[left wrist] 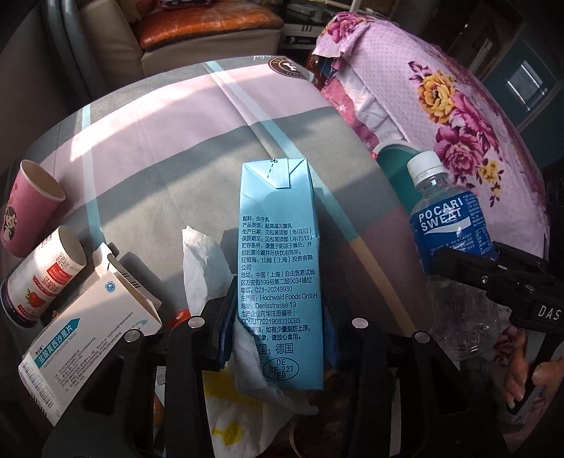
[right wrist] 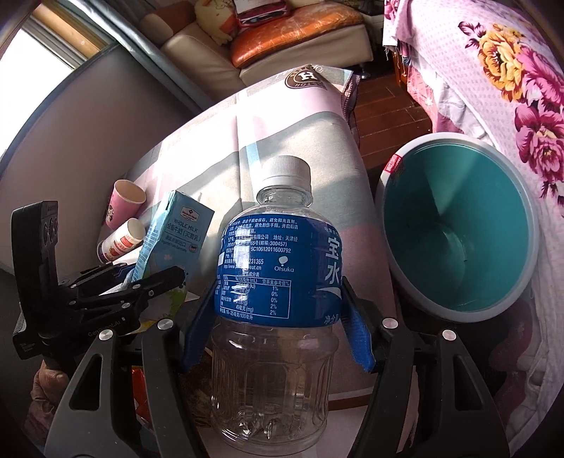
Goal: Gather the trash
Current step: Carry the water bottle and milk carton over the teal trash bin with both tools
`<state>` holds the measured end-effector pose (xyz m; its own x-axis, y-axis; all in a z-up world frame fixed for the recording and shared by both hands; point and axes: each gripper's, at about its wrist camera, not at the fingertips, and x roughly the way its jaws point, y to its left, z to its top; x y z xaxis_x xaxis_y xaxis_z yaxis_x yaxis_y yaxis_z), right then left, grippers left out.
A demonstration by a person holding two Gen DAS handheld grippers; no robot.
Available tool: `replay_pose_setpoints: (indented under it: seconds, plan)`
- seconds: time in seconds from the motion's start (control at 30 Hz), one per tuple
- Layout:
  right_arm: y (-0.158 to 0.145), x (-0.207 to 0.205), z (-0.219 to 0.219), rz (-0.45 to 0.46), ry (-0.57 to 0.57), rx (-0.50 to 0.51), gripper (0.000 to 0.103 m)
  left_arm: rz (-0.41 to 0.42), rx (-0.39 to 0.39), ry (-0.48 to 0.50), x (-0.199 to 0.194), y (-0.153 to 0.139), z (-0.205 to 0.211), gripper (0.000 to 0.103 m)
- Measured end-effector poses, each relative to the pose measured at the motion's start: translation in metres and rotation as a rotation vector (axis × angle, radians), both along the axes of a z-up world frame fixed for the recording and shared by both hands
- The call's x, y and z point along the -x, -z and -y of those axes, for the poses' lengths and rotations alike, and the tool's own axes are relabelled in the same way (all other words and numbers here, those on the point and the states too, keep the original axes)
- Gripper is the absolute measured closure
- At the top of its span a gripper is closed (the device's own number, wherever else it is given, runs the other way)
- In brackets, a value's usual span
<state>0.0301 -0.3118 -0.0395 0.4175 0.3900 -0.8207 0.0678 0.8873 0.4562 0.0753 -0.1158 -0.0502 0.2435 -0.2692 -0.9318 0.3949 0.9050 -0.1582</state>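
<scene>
A striped cloth [left wrist: 197,105] in pink, grey and pale blue covers the table in front of me, with a round brown hotel logo [right wrist: 305,78] printed near its far edge. Beyond it sits a beige sofa [right wrist: 282,45] carrying an orange cushion [left wrist: 208,30]. To my right a pink floral bedspread [left wrist: 469,116] hangs down, with dark wooden floor [right wrist: 384,109] showing between.

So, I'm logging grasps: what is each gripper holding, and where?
Left gripper: blue milk carton, by its lower sides. Right gripper: Pocari Sweat bottle, at the label's lower edge.
</scene>
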Motion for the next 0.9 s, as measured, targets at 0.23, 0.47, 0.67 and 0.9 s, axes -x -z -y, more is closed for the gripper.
replay_pose_setpoints:
  seconds: [0.23, 0.47, 0.67, 0.9]
  plan:
    - [0.004, 0.002, 0.004, -0.011, 0.004, 0.005, 0.04, 0.057, 0.01, -0.061, -0.01, -0.022, -0.012, 0.028]
    - [0.003, 0.001, 0.009, -0.01, 0.018, 0.018, 0.04, 0.075, -0.043, 0.011, -0.011, -0.025, 0.015, 0.028]
    - [0.008, 0.004, 0.021, -0.027, 0.044, 0.027, 0.04, 0.042, -0.172, 0.104, -0.01, 0.009, 0.047, 0.046]
    - [0.013, 0.002, 0.028, -0.035, 0.058, 0.014, 0.04, 0.03, -0.073, 0.098, -0.019, -0.002, 0.044, 0.065]
